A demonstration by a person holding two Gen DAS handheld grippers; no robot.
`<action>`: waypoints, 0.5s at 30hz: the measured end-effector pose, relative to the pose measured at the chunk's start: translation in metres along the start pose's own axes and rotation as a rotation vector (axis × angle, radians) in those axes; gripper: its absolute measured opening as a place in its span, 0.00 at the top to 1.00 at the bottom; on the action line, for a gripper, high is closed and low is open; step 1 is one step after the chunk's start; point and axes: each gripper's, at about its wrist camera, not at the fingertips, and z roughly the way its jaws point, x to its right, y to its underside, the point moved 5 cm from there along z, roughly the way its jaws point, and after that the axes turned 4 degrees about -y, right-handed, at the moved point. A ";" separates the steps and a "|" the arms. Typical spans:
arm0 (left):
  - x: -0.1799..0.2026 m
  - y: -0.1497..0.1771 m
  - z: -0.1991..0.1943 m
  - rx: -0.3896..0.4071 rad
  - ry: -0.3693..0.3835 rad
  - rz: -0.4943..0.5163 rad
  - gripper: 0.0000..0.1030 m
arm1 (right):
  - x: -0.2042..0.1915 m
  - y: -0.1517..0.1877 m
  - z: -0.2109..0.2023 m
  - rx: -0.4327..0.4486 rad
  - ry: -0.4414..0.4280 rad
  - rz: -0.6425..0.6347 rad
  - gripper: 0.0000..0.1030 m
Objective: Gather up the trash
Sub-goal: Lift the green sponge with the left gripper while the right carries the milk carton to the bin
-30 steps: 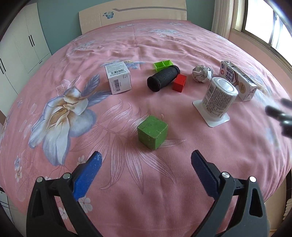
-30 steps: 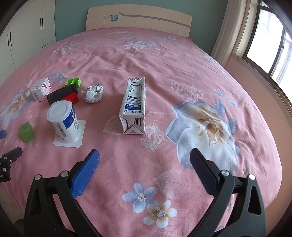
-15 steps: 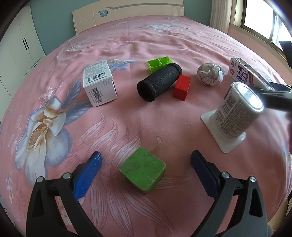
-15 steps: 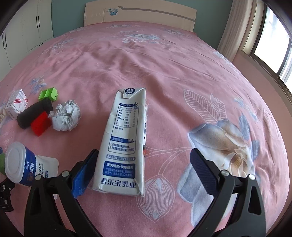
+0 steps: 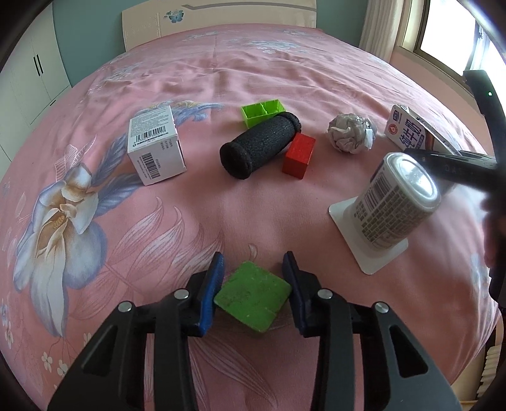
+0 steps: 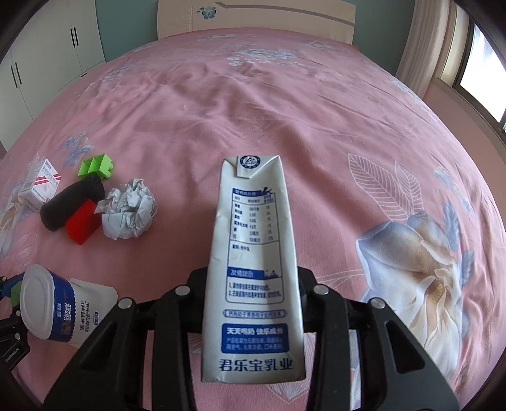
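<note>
My left gripper (image 5: 253, 268) is shut on a green cube (image 5: 253, 295) on the pink bedspread. My right gripper (image 6: 253, 284) is shut on a white and blue milk carton (image 6: 254, 253), which hides its fingertips. A crumpled paper ball (image 5: 351, 132) (image 6: 128, 213), an upside-down yogurt cup (image 5: 397, 207) (image 6: 53, 308) and a small white barcode box (image 5: 155, 148) (image 6: 39, 183) lie on the bed. The carton's top (image 5: 408, 131) and the right gripper's black body (image 5: 458, 167) show at the right of the left wrist view.
A black foam roller (image 5: 259, 145) (image 6: 71, 202), a red block (image 5: 299, 155) (image 6: 82, 226) and a green open tray (image 5: 261, 110) (image 6: 95, 166) lie mid-bed. Headboard (image 5: 218, 12) at the far end, wardrobe (image 6: 47, 47) left, window (image 5: 458, 34) right.
Both grippers moved forward and down and closed: the left on the green cube, the right on the milk carton. Both were open before.
</note>
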 end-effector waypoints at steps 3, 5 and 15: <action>-0.001 0.000 -0.011 -0.001 -0.002 -0.005 0.60 | -0.001 0.002 -0.016 0.013 0.001 -0.009 0.64; -0.001 -0.002 -0.023 0.012 -0.008 -0.001 0.60 | -0.003 0.001 -0.032 0.027 0.005 -0.019 0.64; 0.000 -0.015 -0.113 0.120 -0.038 0.004 0.60 | -0.013 -0.007 -0.144 0.135 0.013 -0.065 0.64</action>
